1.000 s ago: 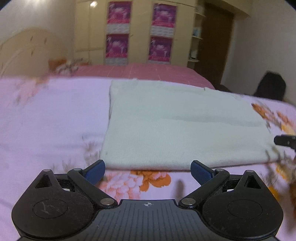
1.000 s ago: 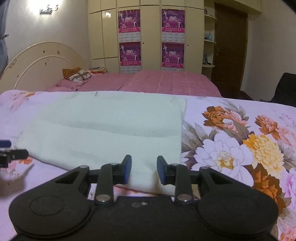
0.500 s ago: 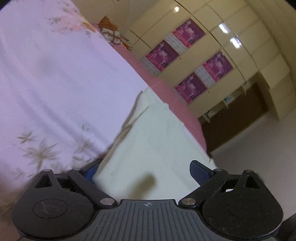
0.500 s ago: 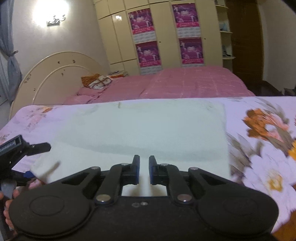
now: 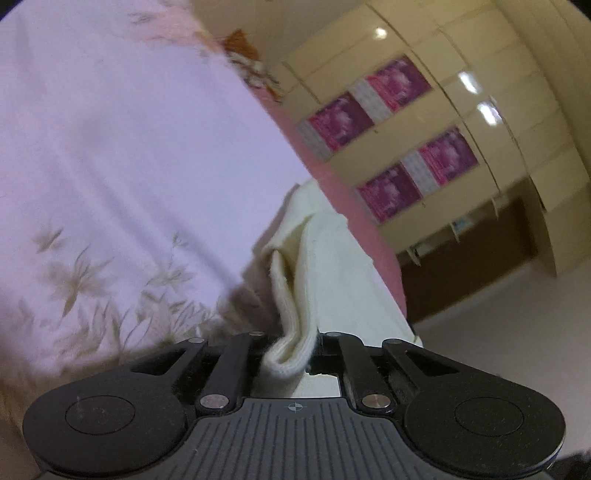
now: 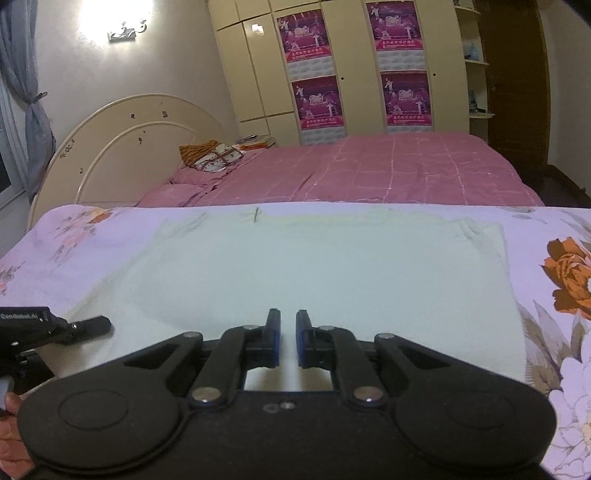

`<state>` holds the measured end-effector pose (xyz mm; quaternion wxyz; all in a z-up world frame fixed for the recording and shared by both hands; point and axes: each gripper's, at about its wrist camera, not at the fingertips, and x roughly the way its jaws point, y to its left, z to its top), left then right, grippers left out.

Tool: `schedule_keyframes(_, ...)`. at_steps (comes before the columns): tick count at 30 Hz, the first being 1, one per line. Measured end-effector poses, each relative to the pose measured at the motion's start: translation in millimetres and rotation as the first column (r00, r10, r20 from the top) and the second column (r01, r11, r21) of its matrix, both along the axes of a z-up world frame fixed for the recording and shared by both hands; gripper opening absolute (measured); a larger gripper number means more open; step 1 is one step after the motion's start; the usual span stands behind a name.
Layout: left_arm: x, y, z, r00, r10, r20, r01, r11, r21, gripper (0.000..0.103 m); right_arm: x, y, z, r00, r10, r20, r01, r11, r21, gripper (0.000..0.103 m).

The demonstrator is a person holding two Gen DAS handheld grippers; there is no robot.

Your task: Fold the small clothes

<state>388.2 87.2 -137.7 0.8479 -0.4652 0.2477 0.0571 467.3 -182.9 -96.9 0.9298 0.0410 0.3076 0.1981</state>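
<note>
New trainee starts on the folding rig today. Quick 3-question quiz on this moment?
1. True or false: the left tongs are shut on the pale garment.
2. The right tongs are: A) gripping the garment B) nearly closed above it, gripping nothing C) wide open.
3. What surface does the garment lie on?

Key: 1 true; 2 B; 3 the floral bedspread.

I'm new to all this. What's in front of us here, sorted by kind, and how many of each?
Pale folded cloth: 1
Black tools, left tool pinching the cloth's edge, right tool above it: 2
Purple posters on the wardrobe: 4
Beds: 1
Total: 8
</note>
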Motion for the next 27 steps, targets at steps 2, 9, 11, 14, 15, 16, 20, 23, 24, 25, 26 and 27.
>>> schedule_keyframes(2,-8,-1,-2,0.999,0.021,0.025,-0.019,0.998,-0.06,0.075,-2,-1,-2,1.0,0.007,-0.004,-0.007,1.0,-0.004,0.009)
schedule_keyframes(9,7,-12,-4,0.994,0.084,0.07,-0.081,0.996,-0.046,0.08,-4,-8,-2,1.0,-0.003,-0.019,0.003,1.0,0.01,0.009)
schedule_keyframes(11,31,-4,-7,0.995,0.087,0.044,-0.084,0.993,-0.078,0.045,-3,-7,-2,1.0,0.0,-0.014,0.0,1.0,0.011,0.009)
schedule_keyframes(14,63,3,-24,0.996,0.075,-0.044,-0.08,0.99,-0.112,0.006,0,-2,-1,1.0,0.01,-0.007,-0.01,1.0,0.013,0.009)
schedule_keyframes(15,66,4,-26,0.996,0.077,-0.038,-0.081,0.99,-0.116,0.006,2,0,-1,1.0,0.013,-0.007,-0.013,1.0,0.015,0.009)
schedule_keyframes(16,67,4,-23,0.997,0.073,-0.023,-0.075,0.991,-0.114,0.006,4,2,-2,1.0,0.015,-0.006,-0.015,1.0,0.011,0.008)
schedule_keyframes(20,74,-7,6,0.995,0.022,0.095,-0.018,0.999,-0.041,0.006,10,8,-17,0.999,0.009,-0.052,-0.012,0.998,-0.058,0.002)
schedule_keyframes(23,94,-29,36,0.985,-0.117,0.129,0.108,0.991,0.073,0.006,7,8,-20,0.999,0.008,-0.035,-0.01,0.999,-0.052,0.002)
schedule_keyframes(24,102,-42,48,0.977,-0.166,0.136,0.15,0.981,0.123,0.006,7,6,-20,0.999,0.006,-0.037,-0.007,0.999,-0.041,0.002)
schedule_keyframes(25,110,-54,59,0.967,-0.217,0.135,0.194,0.967,0.162,0.006,7,4,-21,0.999,0.002,-0.044,-0.003,1.0,-0.021,0.002)
schedule_keyframes(26,119,-71,71,0.955,-0.27,0.126,0.24,0.948,0.21,0.006,8,0,-21,0.999,-0.002,-0.055,0.003,1.0,0.003,0.001)
schedule_keyframes(27,125,-86,80,0.943,-0.31,0.121,0.274,0.93,0.246,0.006,10,-5,-22,0.998,-0.007,-0.069,0.009,0.999,0.034,0.001)
